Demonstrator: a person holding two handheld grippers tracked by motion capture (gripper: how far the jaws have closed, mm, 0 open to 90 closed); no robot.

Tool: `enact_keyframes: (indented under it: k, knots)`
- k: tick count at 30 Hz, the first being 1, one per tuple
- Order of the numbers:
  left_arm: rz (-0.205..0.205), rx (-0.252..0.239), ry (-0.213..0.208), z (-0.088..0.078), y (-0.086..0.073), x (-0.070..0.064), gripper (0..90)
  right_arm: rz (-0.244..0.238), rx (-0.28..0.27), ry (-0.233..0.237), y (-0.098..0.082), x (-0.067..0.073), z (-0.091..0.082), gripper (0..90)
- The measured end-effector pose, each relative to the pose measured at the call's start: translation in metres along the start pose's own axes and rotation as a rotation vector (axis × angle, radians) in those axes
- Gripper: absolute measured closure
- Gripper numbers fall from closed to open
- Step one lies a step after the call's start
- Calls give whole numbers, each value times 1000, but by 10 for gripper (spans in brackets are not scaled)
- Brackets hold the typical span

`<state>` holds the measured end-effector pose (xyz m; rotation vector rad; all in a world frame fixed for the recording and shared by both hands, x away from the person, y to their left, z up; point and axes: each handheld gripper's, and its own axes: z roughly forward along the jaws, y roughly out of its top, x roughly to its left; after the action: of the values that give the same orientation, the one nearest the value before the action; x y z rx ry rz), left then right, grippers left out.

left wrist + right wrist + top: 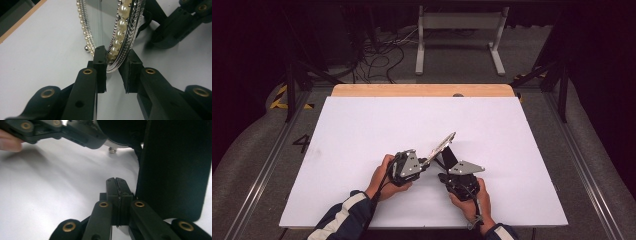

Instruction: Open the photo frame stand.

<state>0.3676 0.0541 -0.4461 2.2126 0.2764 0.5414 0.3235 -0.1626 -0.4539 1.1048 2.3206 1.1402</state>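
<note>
An oval silver frame (443, 144) edged with pearls (120, 27) stands tilted on the white table, propped by its black back stand (449, 156). My left gripper (426, 161) comes in from the left and is shut on the frame's lower rim (113, 67), one pad on each face. My right gripper (443, 174) sits just in front of the stand, shut with nothing between its pads (117, 181). The black stand panel (175, 170) rises close on their right. A small silver ball foot (112, 150) of the frame rests on the table.
The white board (362, 130) covers a wooden table whose far edge (422, 90) shows. Both of the person's hands rest near the front edge. Beyond the table are cables (377, 60) and a grey stand (459, 30) on the floor.
</note>
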Motion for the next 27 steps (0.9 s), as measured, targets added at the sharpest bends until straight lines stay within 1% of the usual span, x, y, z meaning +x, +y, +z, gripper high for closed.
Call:
enact_keyframes:
  k: [1,2,3,4,6,8,12,13,16,22,27]
  knots:
    - [9,3,-1,0,1,-1,759,1,0,0,0,-2,-1,900]
    - [8,5,1,0,1,-2,758,3,1,4,-1,-3,-1,900]
    - [16,-2,-11,0,2,-2,756,-2,4,3,-1,-4,-2,900]
    - [12,0,-13,0,2,-3,753,-12,5,-2,-2,-5,-2,900]
    - [6,-6,-23,0,2,-2,750,-13,4,8,-2,-7,-4,900]
    - [2,-7,-26,0,2,-3,748,-19,7,8,-3,-8,-4,900]
    - [-10,-5,-34,0,2,-4,743,-20,15,21,-5,-11,-6,900]
    - [0,-8,-34,0,3,-4,743,-15,16,25,-6,-12,-6,900]
    - [-3,-10,-38,0,3,-4,740,-25,25,27,-10,-13,-6,900]
    - [-11,-16,-45,1,2,-4,738,-22,16,29,-10,-14,-8,900]
    - [-13,-19,-44,1,2,-5,737,-26,-6,25,-8,-13,-10,900]
